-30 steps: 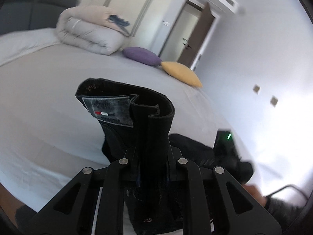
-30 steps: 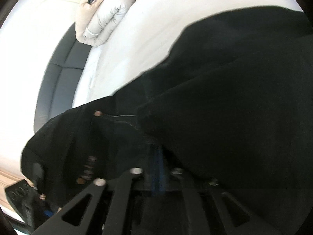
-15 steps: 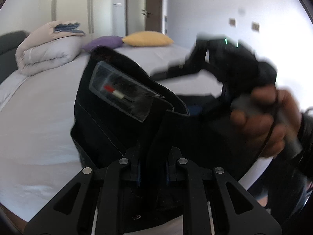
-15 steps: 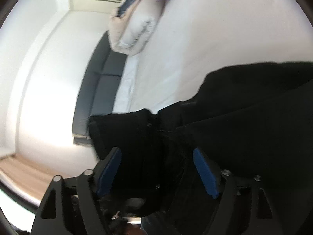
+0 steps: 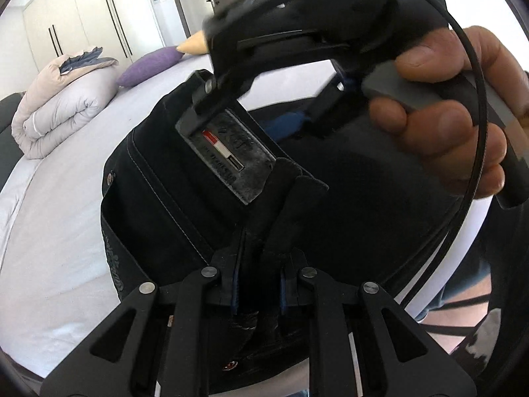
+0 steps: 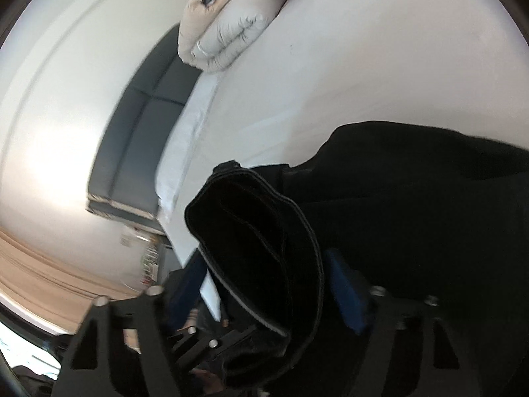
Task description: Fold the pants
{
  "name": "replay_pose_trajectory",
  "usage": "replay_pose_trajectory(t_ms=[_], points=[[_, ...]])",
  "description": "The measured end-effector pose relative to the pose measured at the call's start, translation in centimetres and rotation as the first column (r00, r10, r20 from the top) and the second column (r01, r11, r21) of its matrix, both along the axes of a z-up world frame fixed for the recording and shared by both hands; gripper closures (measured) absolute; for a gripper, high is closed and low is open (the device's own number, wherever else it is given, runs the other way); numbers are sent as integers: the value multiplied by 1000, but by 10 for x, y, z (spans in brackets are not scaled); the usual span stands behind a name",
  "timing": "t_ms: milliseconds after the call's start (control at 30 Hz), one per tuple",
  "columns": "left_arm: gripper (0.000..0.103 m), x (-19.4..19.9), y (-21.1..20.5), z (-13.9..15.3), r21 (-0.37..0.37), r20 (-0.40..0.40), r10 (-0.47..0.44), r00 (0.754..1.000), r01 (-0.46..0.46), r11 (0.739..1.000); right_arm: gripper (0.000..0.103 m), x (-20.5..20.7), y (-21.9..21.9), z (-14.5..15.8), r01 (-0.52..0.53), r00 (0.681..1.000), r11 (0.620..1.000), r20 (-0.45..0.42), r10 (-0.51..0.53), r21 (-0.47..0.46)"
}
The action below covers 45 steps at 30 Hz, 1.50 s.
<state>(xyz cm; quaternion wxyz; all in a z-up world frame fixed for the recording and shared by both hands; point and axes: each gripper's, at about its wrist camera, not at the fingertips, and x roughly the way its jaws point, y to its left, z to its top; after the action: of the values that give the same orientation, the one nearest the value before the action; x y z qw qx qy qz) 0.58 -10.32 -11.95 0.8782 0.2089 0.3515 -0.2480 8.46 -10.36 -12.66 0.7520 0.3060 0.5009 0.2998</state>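
The black pants [image 5: 185,205] hang bunched over the white bed, with a grey waistband label [image 5: 228,155] facing me. My left gripper [image 5: 258,278] is shut on a fold of the waistband. My right gripper [image 5: 264,106] hovers close above the waistband, held by a hand [image 5: 449,115]. In the right wrist view my right gripper [image 6: 264,281] is open, its blue pads [image 6: 347,291] on either side of the pants' waistband [image 6: 258,248] without pinching it. More black fabric [image 6: 413,198] lies across the bed.
The white bed [image 5: 56,218] spreads to the left. A rolled duvet [image 5: 62,102], a purple pillow [image 5: 148,66] and a yellow pillow [image 5: 195,44] sit at its far side. A dark headboard [image 6: 142,132] stands beyond the bed, wardrobes [image 5: 86,29] behind.
My right gripper has opened, let go of the pants and moved up close to the left gripper and the waistband. My left gripper keeps its hold and has turned.
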Motion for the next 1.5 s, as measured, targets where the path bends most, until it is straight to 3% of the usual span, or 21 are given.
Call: replay_pose_trajectory(t_ms=[67,167,500,967,1100,1267,1500], points=[[88,4,-4,-4,2,-9,-2,1000,2,1000,75,2,-1,-1,11,1000,999,-1,-12,-47],[88,19,1,-11,16,-15,-14,1000,15,1000,86,3,-10,-8,43,999,996,-15,-44,-74],[88,46,-1,-16,19,-46,-61,997,62,998,89,2,-20,-16,102,995,989,-2,-102,-104],[89,66,-59,-28,11,-75,-202,976,203,979,91,-22,-88,-19,188,982,971,21,-187,-148],[89,71,-44,-17,-4,-90,-209,974,210,978,91,-23,-92,-13,190,982,966,46,-185,-174],[89,66,-37,-27,-14,-88,-234,968,234,972,91,-31,-100,-1,197,979,957,83,-184,-210],[89,67,-10,-28,-25,-96,-263,960,262,965,91,-37,-121,-4,217,976,955,73,-206,-203]])
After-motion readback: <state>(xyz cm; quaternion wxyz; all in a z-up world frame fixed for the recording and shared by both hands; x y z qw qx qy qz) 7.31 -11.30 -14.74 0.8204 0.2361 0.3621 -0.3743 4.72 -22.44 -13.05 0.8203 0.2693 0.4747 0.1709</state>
